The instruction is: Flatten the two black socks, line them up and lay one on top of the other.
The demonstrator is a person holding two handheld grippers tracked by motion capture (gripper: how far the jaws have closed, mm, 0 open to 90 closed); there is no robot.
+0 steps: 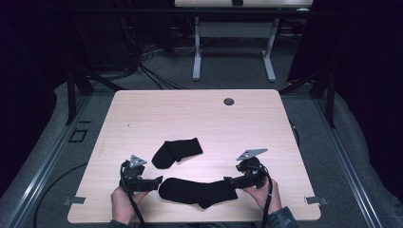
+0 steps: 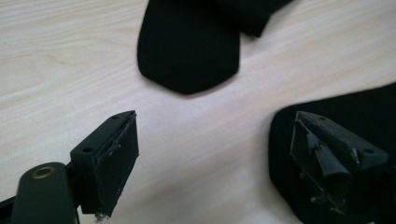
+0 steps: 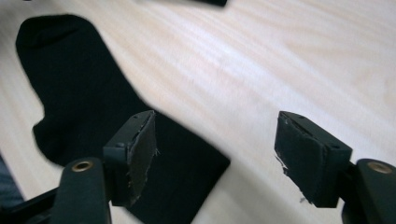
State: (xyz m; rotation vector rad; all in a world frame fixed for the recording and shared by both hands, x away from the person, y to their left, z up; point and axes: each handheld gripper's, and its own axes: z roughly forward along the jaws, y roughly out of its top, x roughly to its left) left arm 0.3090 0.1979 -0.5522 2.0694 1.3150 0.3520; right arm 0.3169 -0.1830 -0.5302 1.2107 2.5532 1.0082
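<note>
Near sock (image 1: pixel 197 191) lies flat along table's front edge, toe to left, cuff to right. Left gripper (image 1: pixel 157 182) low at toe end, jaws spread wide, one jaw over toe, nothing held. Right gripper (image 1: pixel 228 181) low at cuff end, jaws wide apart, one over cuff corner, empty. Both hands (image 1: pixel 124 203) enter from front edge, grippers pointing inward toward each other. Second sock (image 1: pixel 176 152) bent, just behind, apart from first. Table (image 1: pixel 190 111) bare behind socks, ample room. Second sock cut off at top in both gripper views.
</note>
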